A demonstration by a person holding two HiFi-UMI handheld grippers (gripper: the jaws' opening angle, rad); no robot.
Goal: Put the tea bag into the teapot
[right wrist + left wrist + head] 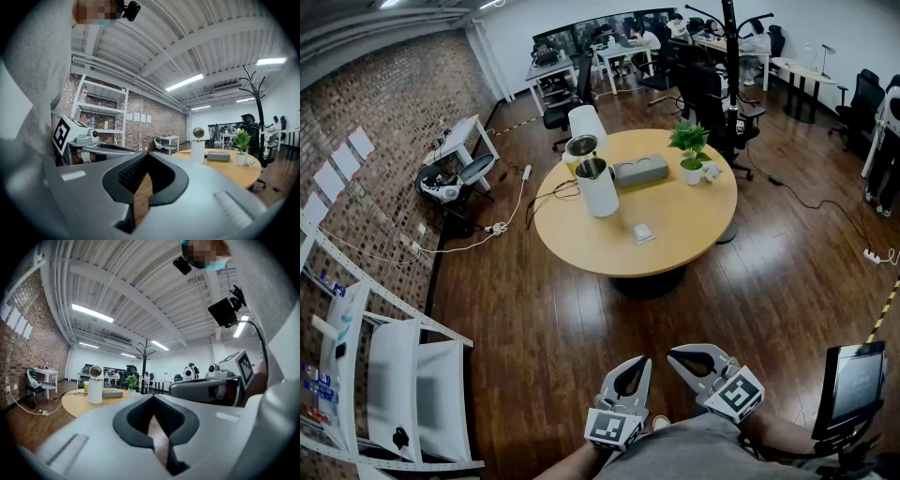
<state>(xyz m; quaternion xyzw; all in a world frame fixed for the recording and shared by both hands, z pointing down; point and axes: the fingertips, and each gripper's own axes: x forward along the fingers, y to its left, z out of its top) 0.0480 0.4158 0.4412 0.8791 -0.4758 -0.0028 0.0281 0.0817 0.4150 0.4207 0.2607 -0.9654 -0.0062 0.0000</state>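
Where teapot stands upright, tea bag lies flat nearby

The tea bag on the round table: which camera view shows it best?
The head view: the tea bag lies plainly on the round table, seen from above. Both gripper views see the table edge-on; the bag cannot be made out.
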